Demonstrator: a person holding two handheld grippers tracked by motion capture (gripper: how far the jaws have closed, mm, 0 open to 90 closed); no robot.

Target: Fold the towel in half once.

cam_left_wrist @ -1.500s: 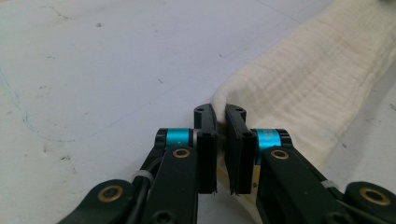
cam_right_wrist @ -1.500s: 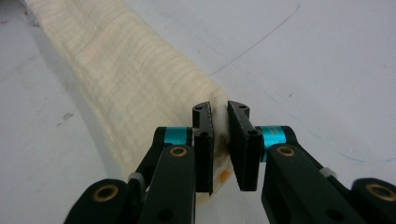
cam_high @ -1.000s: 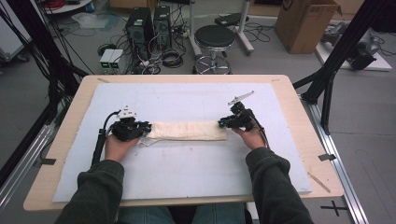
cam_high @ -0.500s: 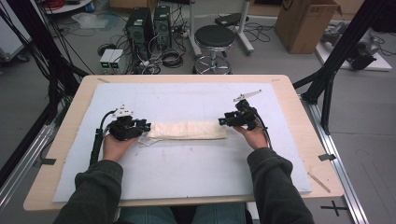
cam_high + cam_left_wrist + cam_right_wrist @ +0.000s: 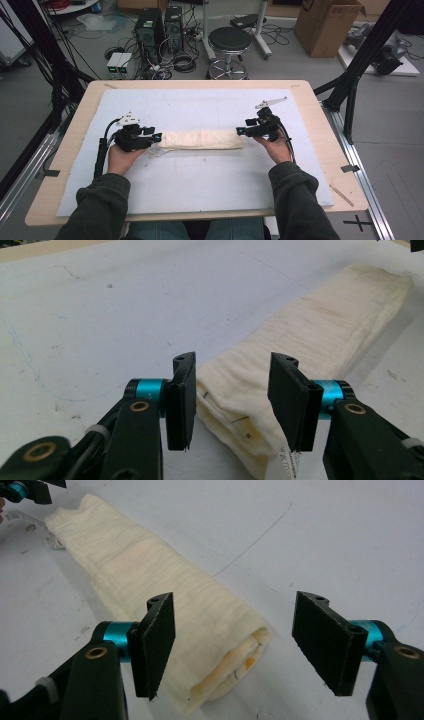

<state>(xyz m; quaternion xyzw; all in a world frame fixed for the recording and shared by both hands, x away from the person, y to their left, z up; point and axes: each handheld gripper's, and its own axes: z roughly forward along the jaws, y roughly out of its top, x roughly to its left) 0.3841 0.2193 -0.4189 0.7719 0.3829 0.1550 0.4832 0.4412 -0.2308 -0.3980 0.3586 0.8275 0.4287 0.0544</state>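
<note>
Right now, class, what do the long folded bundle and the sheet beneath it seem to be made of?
Bundle: looks like soft cream cotton cloth, perhaps a towel; matte, with a fine crinkled weave, layered folds at the end and a sewn label.
Sheet: probably matte white paper or thin board; flat, smooth, lightly scuffed and pen-marked.

A cream cloth [image 5: 202, 140], folded into a long narrow bundle, is seen lying flat across the middle of the table, left to right, with faint yellowish stains at its right end.
</note>
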